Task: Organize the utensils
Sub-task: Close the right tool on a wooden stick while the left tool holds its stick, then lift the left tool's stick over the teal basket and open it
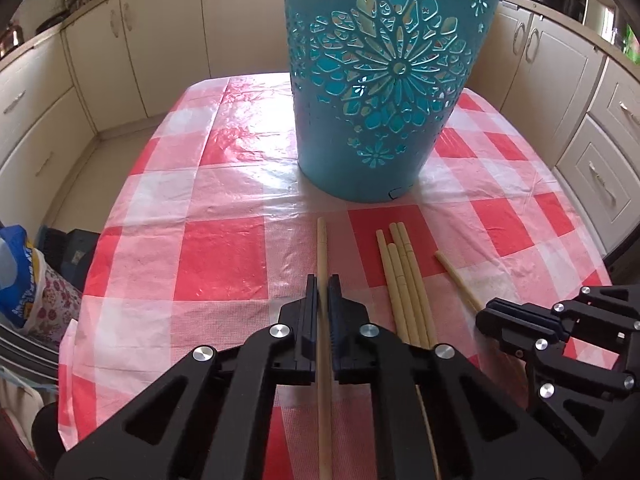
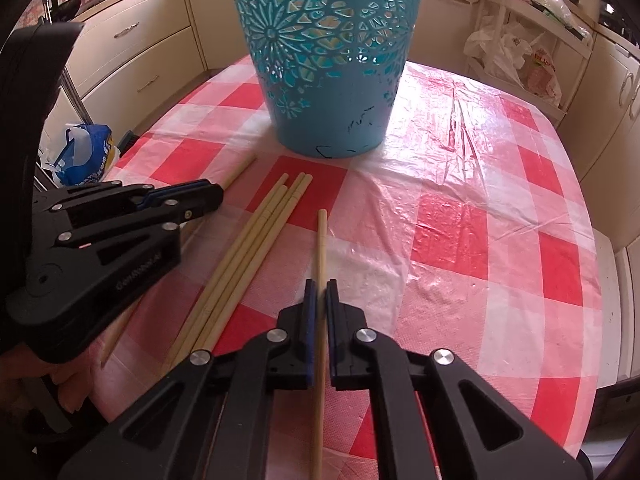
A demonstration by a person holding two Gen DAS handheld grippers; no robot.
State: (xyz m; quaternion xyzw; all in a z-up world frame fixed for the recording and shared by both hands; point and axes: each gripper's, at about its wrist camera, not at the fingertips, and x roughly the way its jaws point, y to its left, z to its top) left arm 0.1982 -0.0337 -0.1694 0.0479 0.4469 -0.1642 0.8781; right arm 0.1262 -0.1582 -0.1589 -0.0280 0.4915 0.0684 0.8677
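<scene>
A tall teal cut-out basket (image 1: 384,80) (image 2: 328,60) stands upright on the red-and-white checked tablecloth (image 1: 224,256). In front of it lie several loose bamboo chopsticks (image 1: 404,280) (image 2: 256,240), side by side. My left gripper (image 1: 322,286) (image 2: 218,196) is shut on a single chopstick (image 1: 323,248) (image 2: 240,170) to their left, low over the cloth. To their right, my right gripper (image 2: 320,286) (image 1: 486,318) is shut on another chopstick (image 2: 321,248) (image 1: 456,276). Both held sticks point toward the basket and stop short of it.
Cream kitchen cabinets (image 1: 104,80) ring the table. A blue-and-white bag (image 2: 84,152) sits off the table's left edge and a white rack with plastic bags (image 2: 516,56) stands at the far right. Bare cloth (image 2: 480,200) stretches right of the basket.
</scene>
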